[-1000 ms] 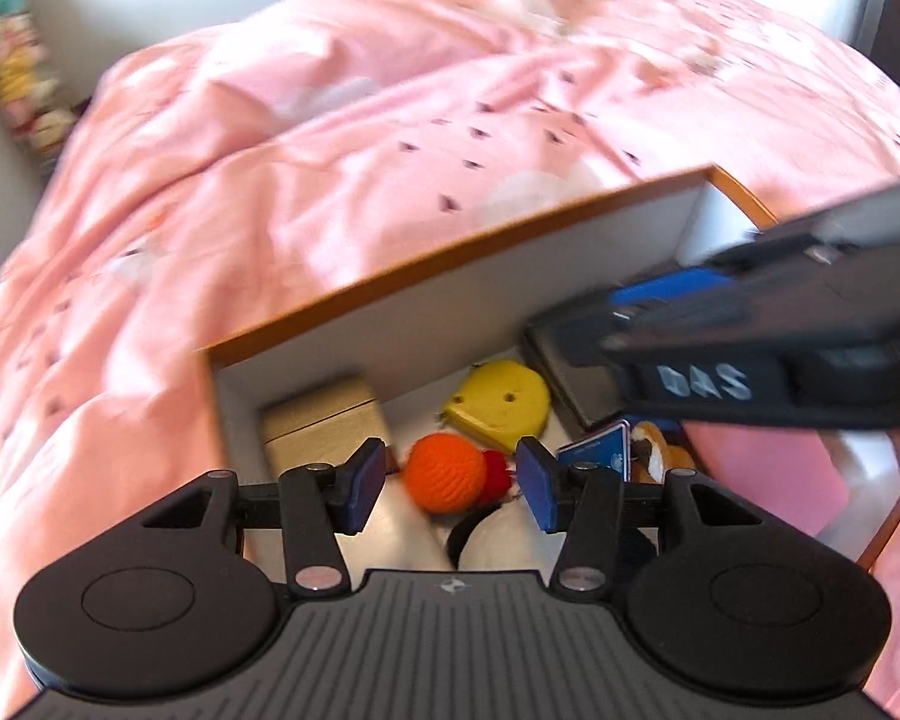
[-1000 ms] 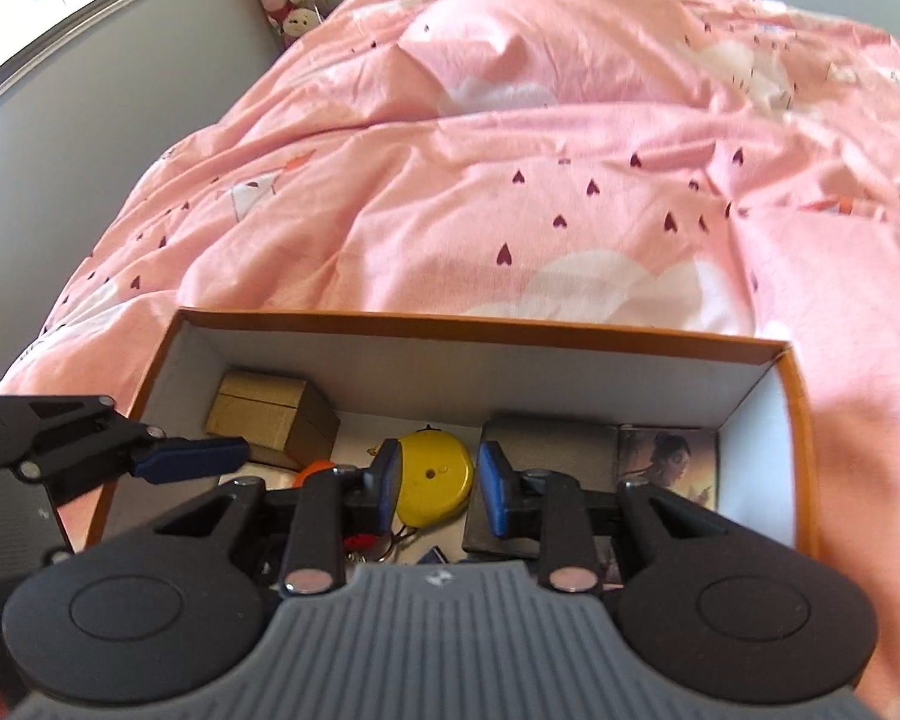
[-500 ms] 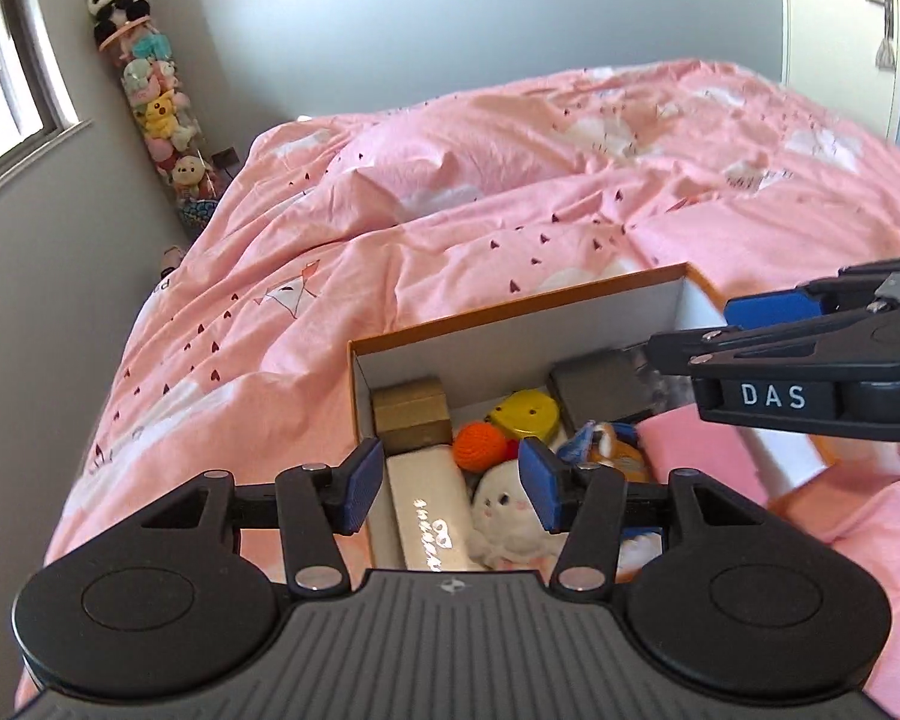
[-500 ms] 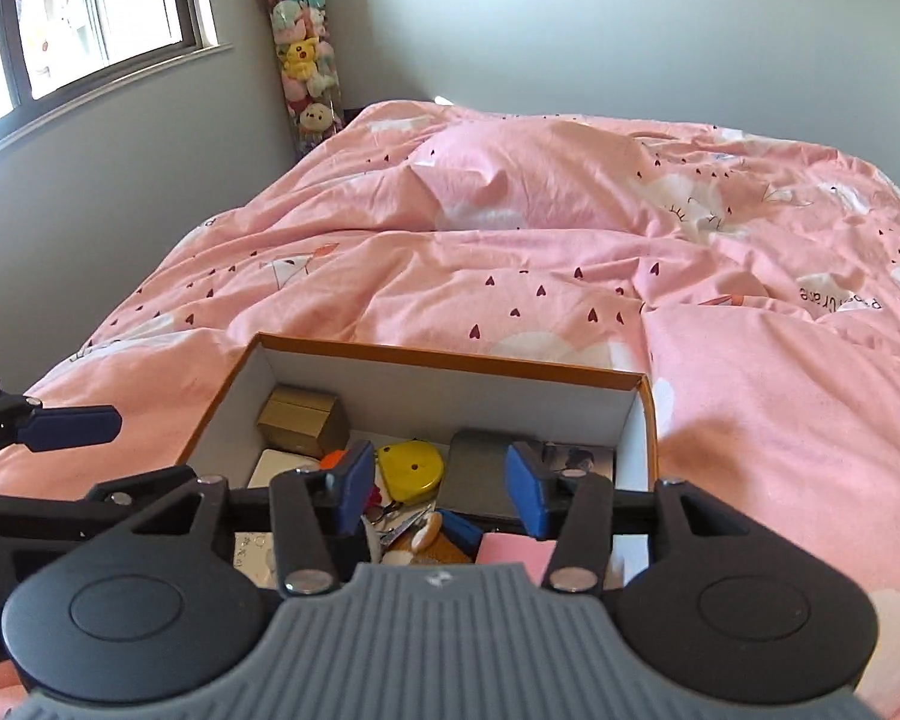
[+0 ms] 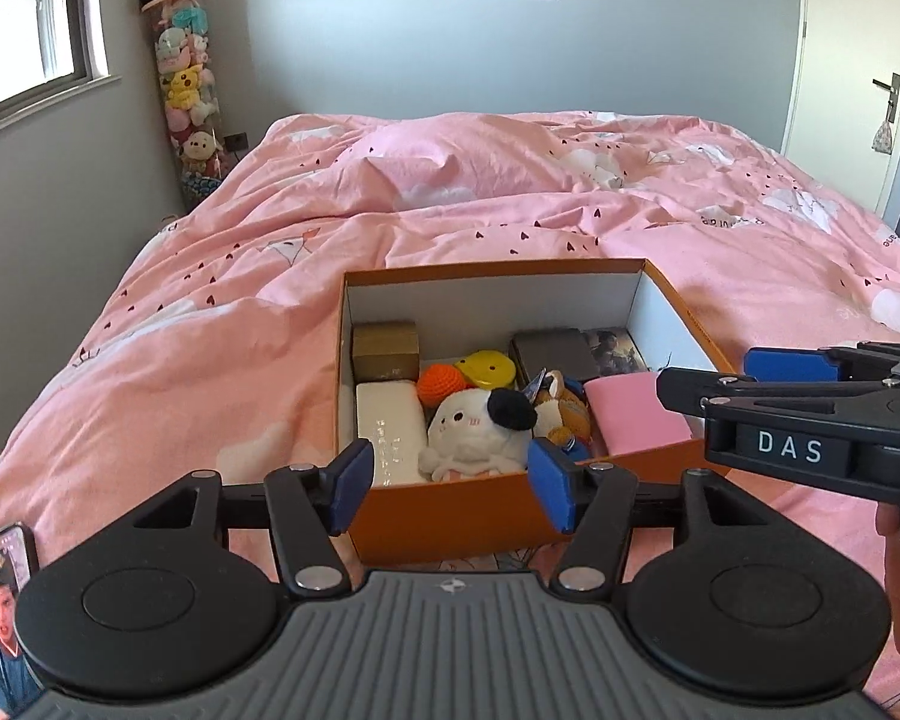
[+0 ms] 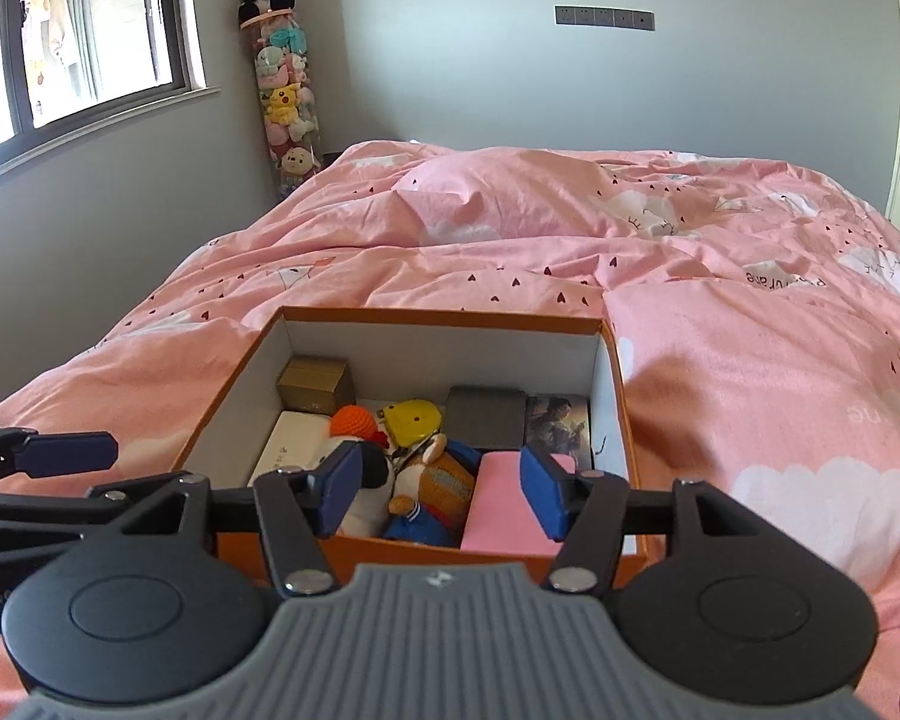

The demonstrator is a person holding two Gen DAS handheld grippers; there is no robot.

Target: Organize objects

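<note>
Both grippers hang clear of the orange box point(image 5: 450, 510), short of its near wall. On the left gripper point(image 5: 450, 483) the jaws are opening with nothing between the blue pads; the right gripper point(image 6: 442, 492) is opening too, and empty.

Everything to be organized seems already inside the box, which sits on the pink duvet point(image 5: 210, 300): a gold carton point(image 5: 386, 349) in the far left corner, a white case point(image 5: 390, 426) in front of it, an orange crochet ball point(image 5: 441, 383) and yellow tape measure point(image 5: 486, 367) mid-box, a white plush point(image 5: 480, 432) and brown plush point(image 6: 435, 480) against the near wall, a pink block point(image 5: 636, 414) at the near right, and a dark wallet point(image 5: 555, 353) and photo card point(image 5: 618, 351) behind it.

The likely trouble is the soft bedding: a push on the near wall could tip or slide the box, since the duvet gives no firm footing. The plushes are piled loosely and stand high, so reaching past them for the wallet or tape measure risks dragging one over the wall. The two grippers are close together, so they could knock each other.

A phone point(image 5: 0, 618) lies left of the box, and a tall tube of soft toys point(image 6: 282, 78) stands well behind it.
</note>
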